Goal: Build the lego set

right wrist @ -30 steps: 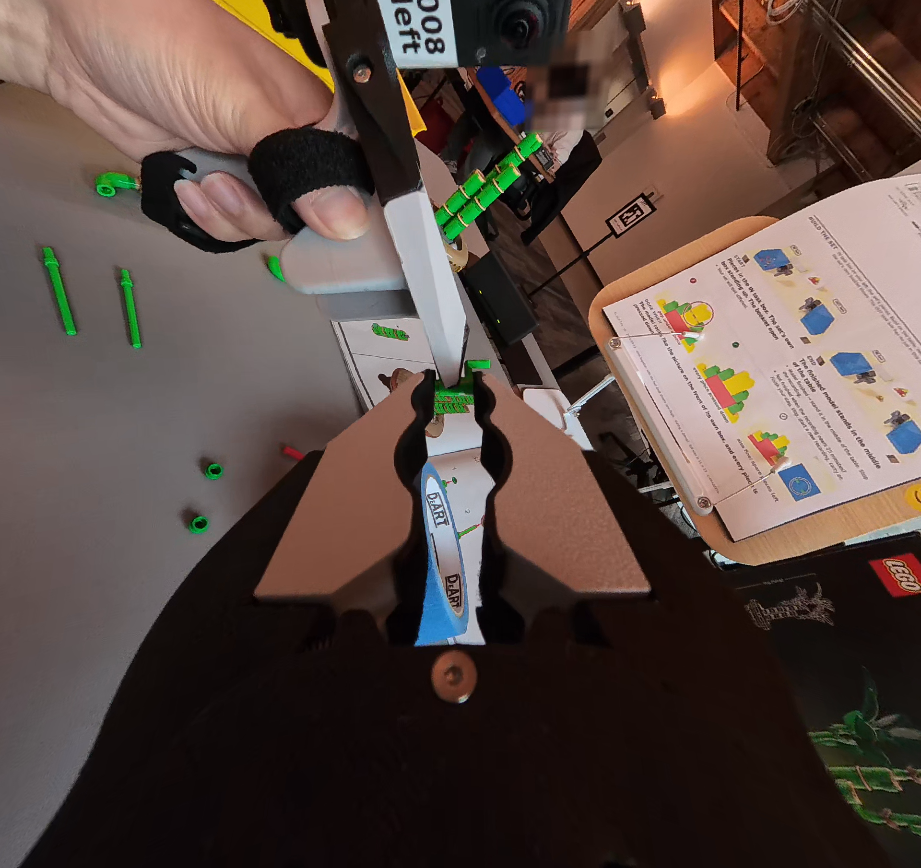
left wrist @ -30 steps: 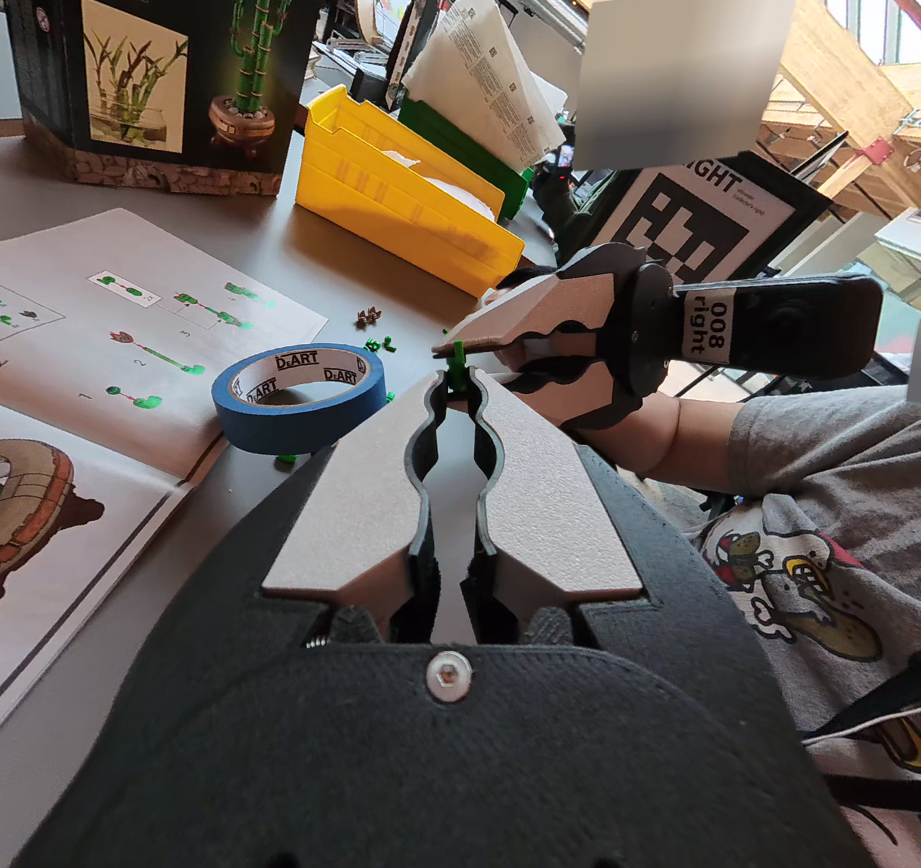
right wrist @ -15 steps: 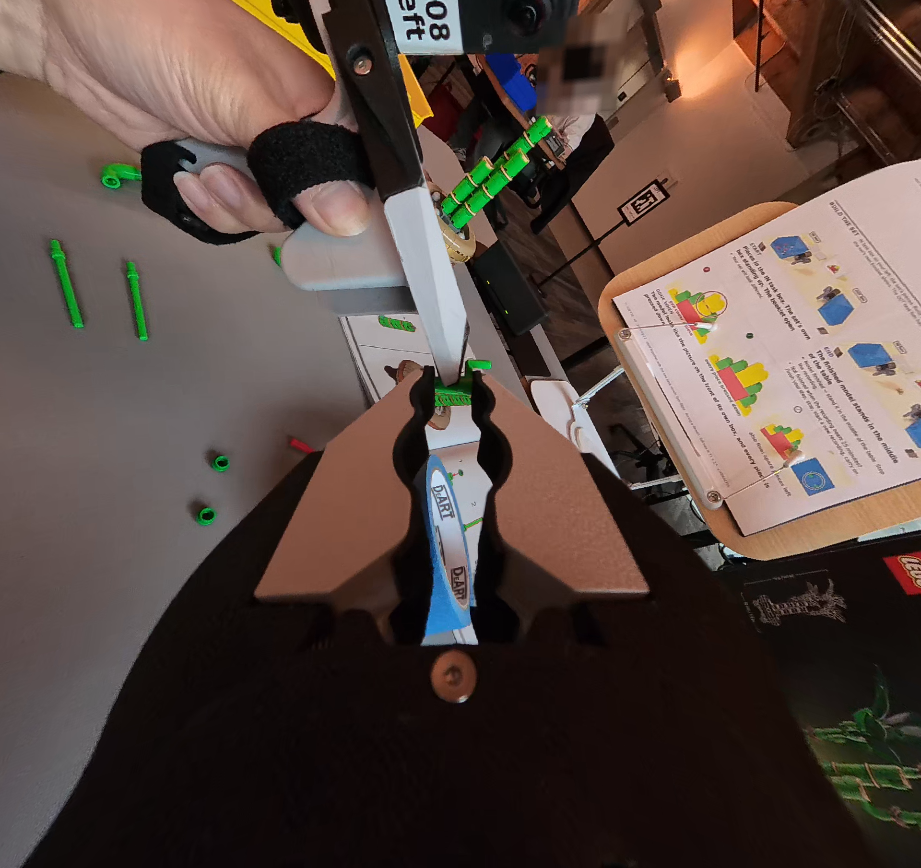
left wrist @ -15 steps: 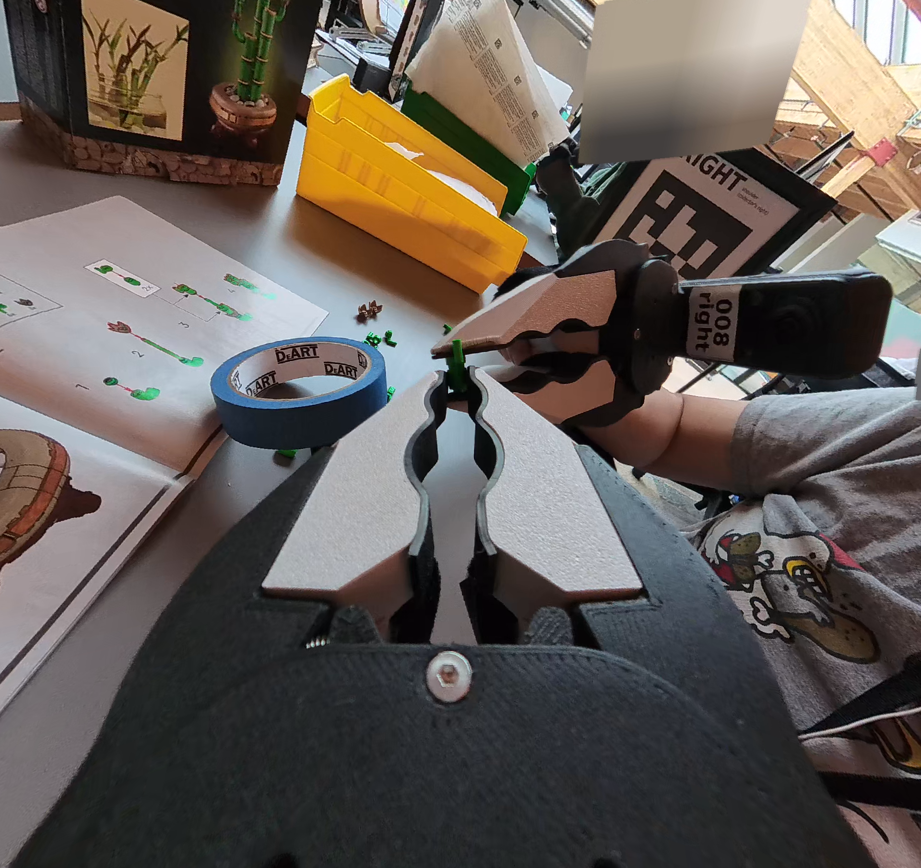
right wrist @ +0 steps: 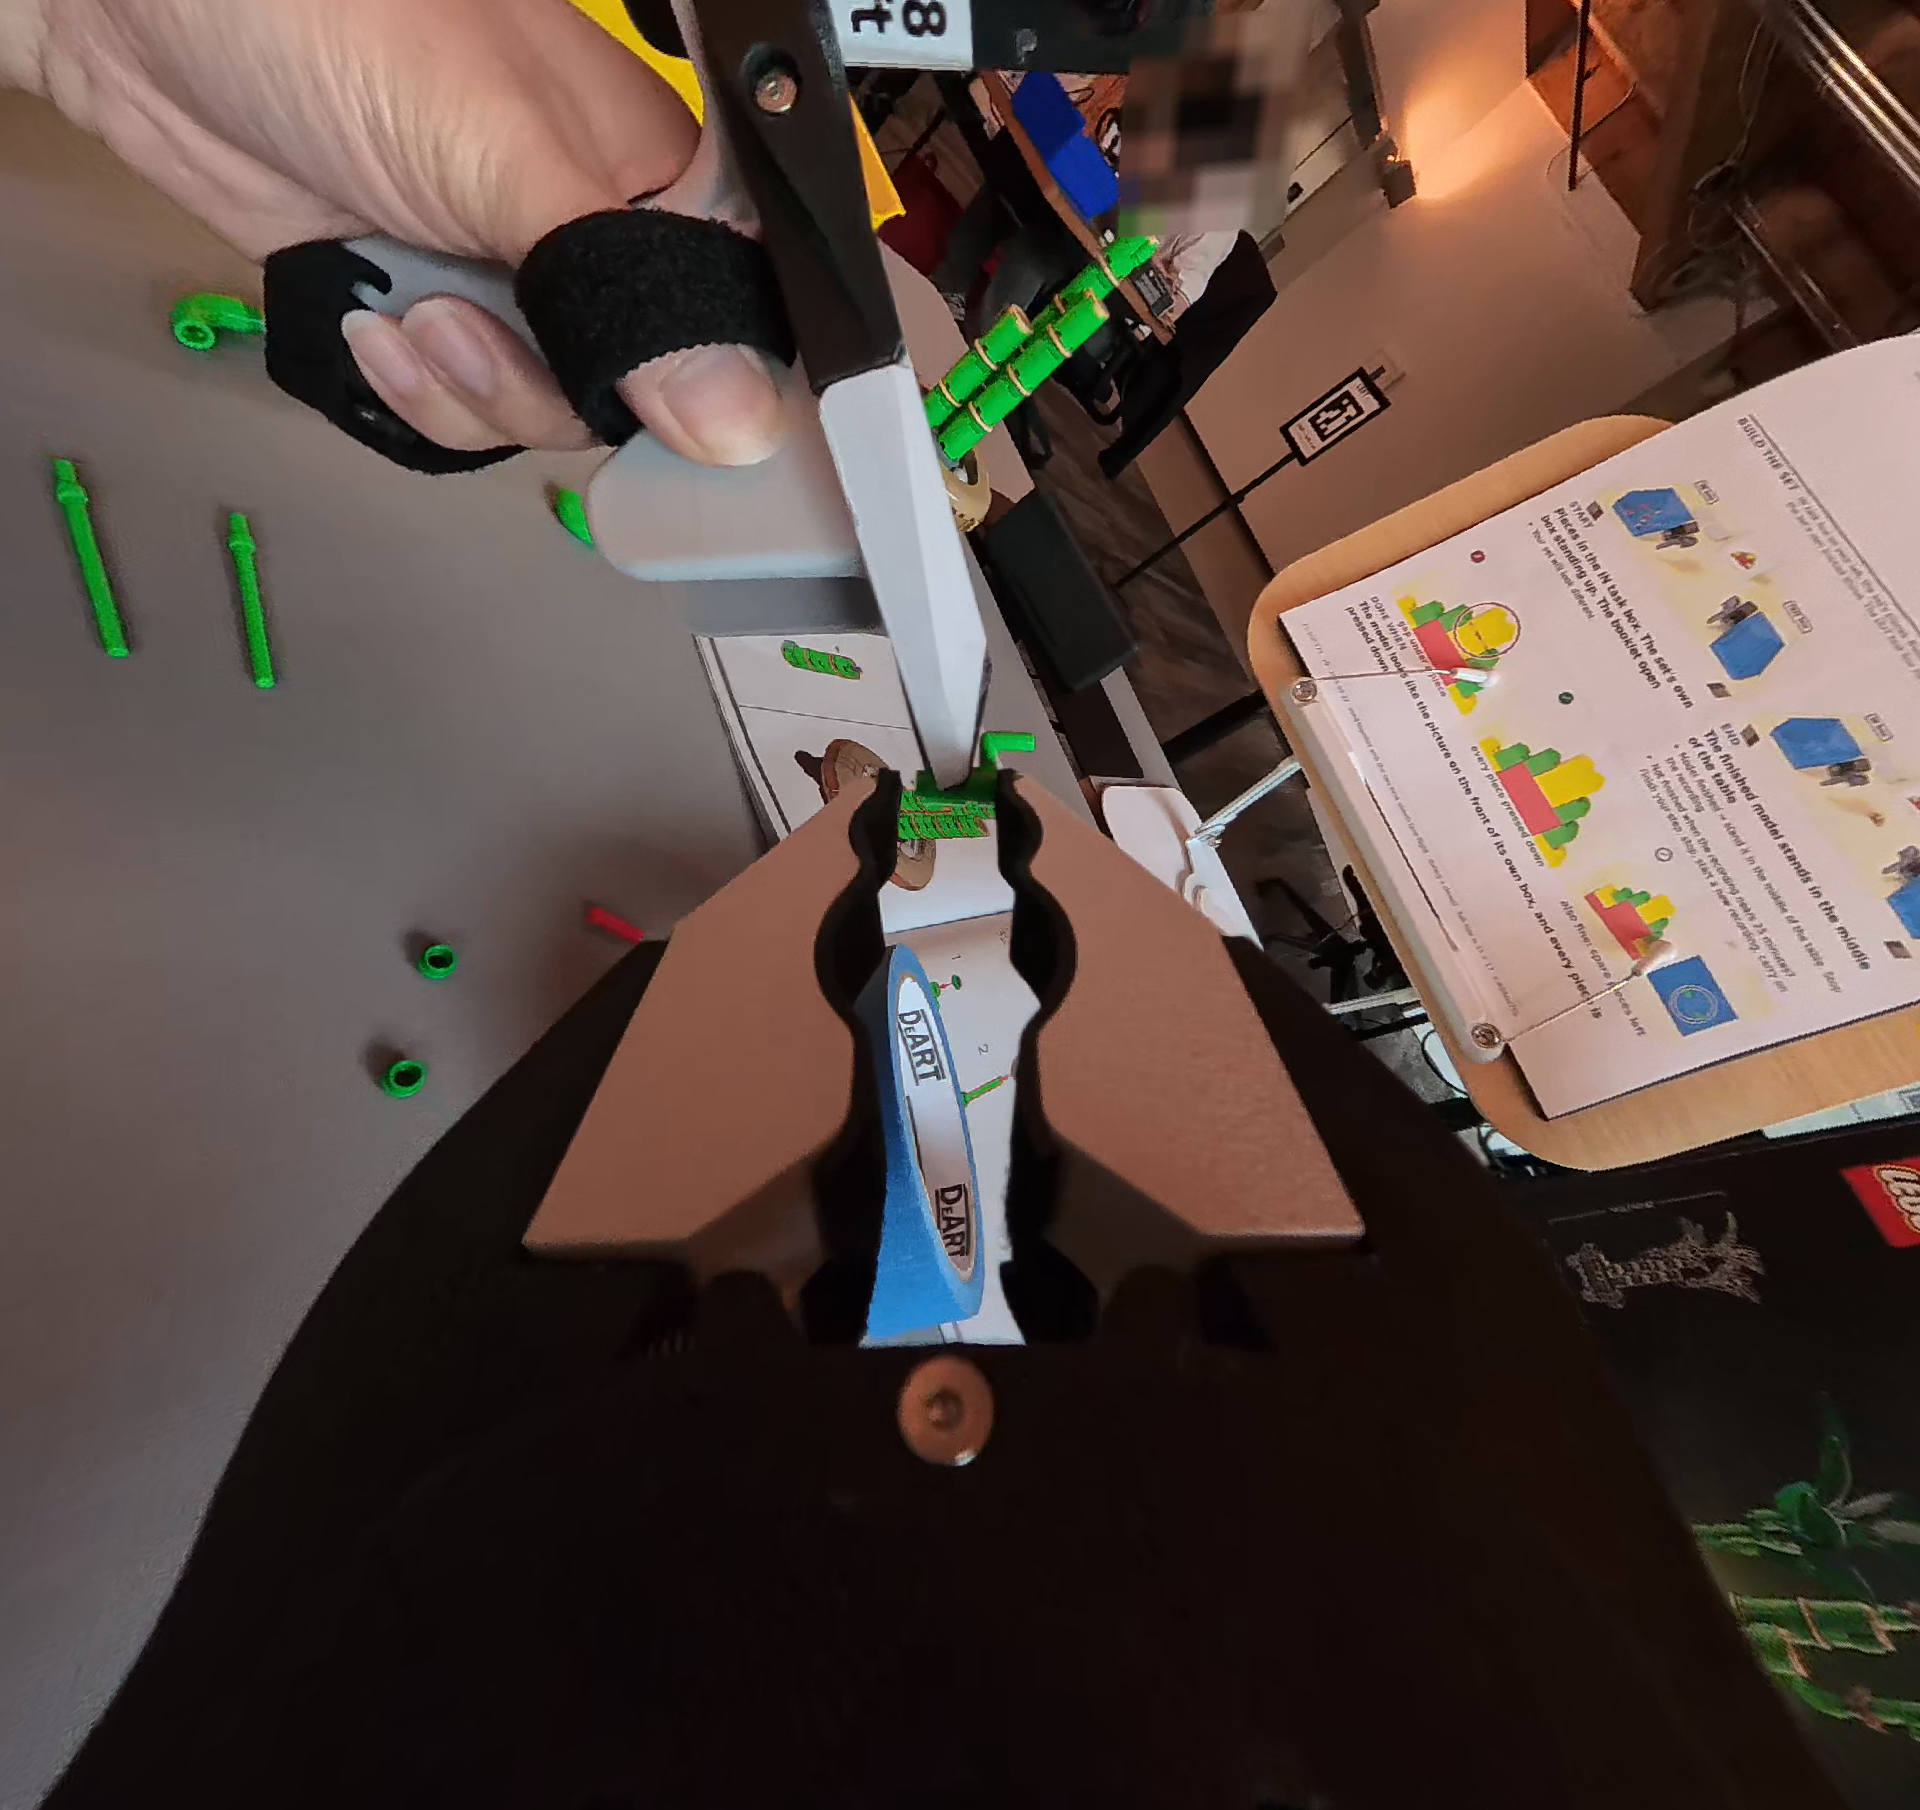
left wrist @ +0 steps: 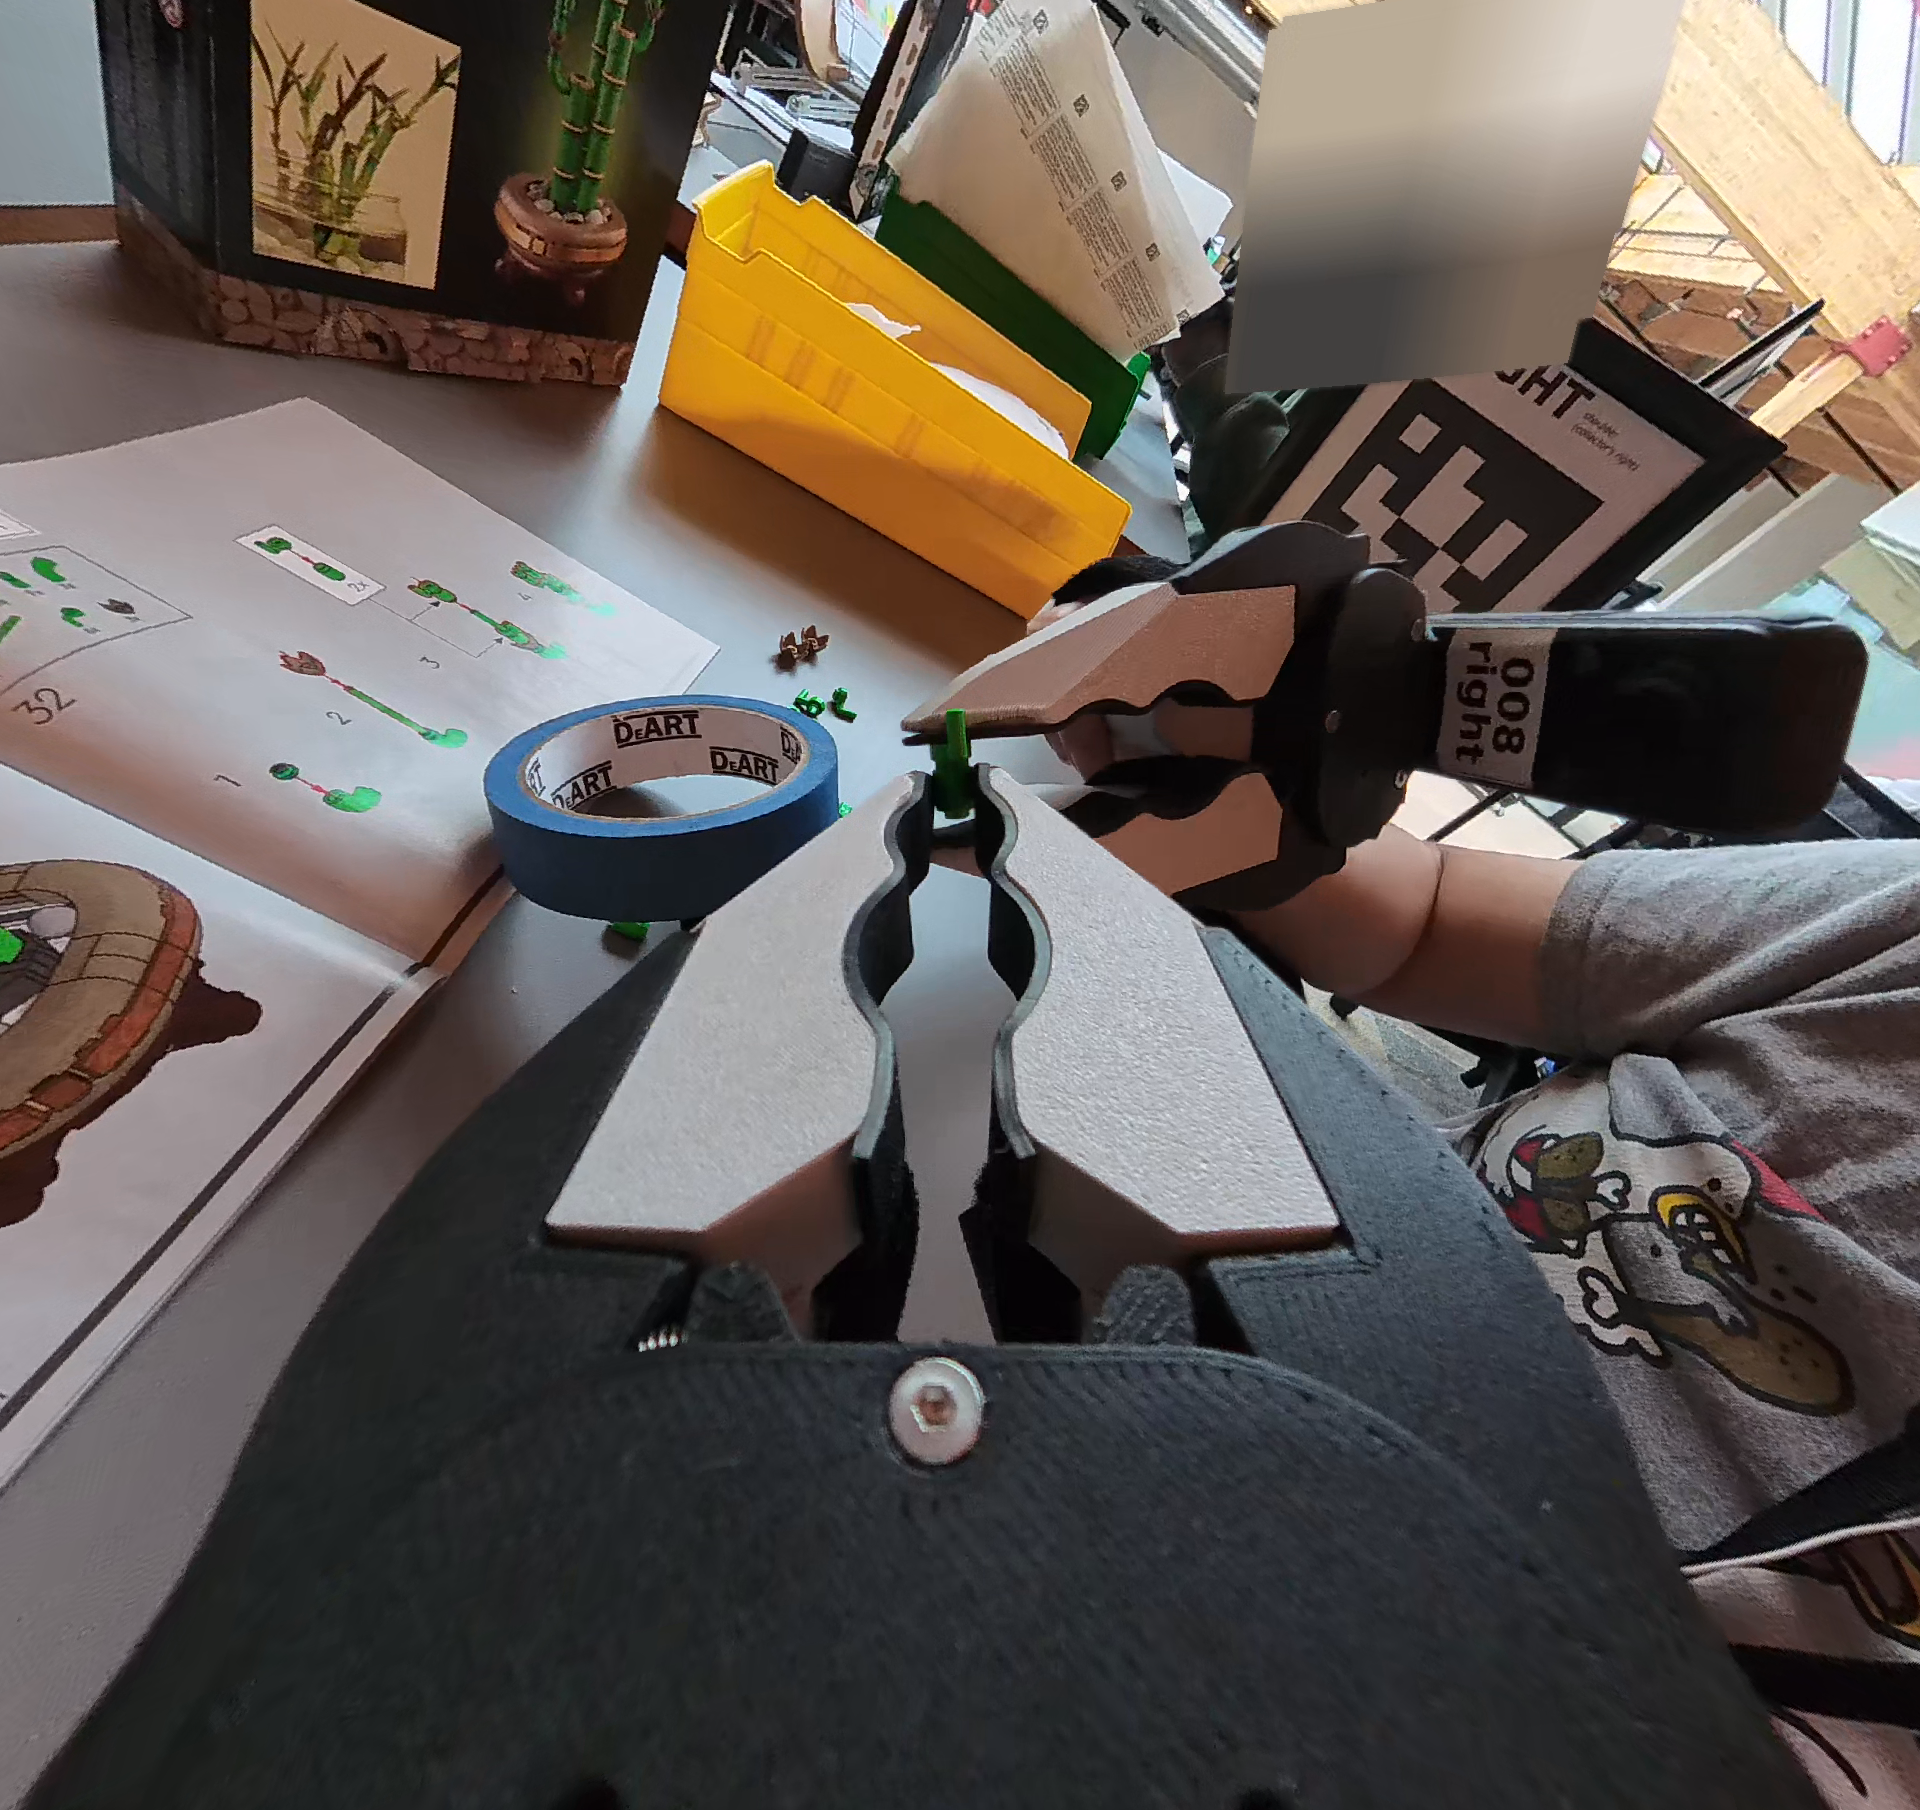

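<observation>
A small green lego piece [left wrist: 951, 768] is held above the grey table [left wrist: 623, 472]. My left gripper [left wrist: 951, 792] is shut on its lower part. The fingers [left wrist: 1122, 659] of the right gripper reach in from the right and close on the same piece. In the right wrist view my right gripper [right wrist: 943, 792] is shut on the ribbed green piece [right wrist: 940, 815], which has a small green elbow [right wrist: 1003, 747] sticking out. The left gripper's fingers [right wrist: 904, 565] come down onto it from above, with a person's hand on the handle.
A blue tape roll [left wrist: 665, 804] lies on the open instruction booklet [left wrist: 312, 680]. A yellow bin [left wrist: 883, 430] and the set's box [left wrist: 416, 98] stand behind. Loose green bits [left wrist: 826, 706], green rods [right wrist: 94, 555], green rings [right wrist: 436, 960] and built green stalks [right wrist: 1039, 337] lie around. Less than 4 cm separates the two grippers' tips.
Both grippers stay clamped on the green piece and have drifted only slightly. Nothing was let go or picked up.
</observation>
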`<action>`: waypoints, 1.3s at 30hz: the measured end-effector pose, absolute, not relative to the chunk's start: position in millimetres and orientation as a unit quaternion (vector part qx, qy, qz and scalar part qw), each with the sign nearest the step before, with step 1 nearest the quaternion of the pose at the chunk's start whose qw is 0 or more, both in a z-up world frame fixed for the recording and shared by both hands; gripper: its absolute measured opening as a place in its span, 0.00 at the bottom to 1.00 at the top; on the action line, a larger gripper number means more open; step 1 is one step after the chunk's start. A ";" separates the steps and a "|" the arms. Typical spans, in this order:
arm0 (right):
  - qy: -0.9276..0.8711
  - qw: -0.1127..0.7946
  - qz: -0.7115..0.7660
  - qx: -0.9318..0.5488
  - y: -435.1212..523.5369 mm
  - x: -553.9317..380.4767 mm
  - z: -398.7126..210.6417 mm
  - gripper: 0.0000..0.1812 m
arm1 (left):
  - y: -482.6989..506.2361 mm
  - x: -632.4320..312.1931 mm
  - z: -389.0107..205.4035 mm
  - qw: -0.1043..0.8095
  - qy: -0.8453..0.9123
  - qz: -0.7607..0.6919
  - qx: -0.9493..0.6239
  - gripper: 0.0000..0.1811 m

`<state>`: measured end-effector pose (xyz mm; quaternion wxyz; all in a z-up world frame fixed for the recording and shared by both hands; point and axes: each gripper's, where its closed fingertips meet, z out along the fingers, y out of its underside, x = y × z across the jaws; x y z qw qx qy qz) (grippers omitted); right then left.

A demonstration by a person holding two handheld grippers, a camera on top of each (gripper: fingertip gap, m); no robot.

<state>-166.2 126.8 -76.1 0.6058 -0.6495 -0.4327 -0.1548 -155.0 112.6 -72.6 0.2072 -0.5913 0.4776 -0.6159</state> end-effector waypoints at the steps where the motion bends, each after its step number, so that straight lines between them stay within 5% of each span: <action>1: -0.433 0.607 -0.157 -0.648 126.7 -166.2 -75.7 0.09 | 112.4 -155.1 -72.5 0.206 0.477 -0.617 -0.591 0.03; 39: -0.435 0.605 -0.154 -0.649 124.1 -165.8 -74.6 0.07 | 107.7 -155.6 -71.7 0.186 0.473 -0.630 -0.587 0.03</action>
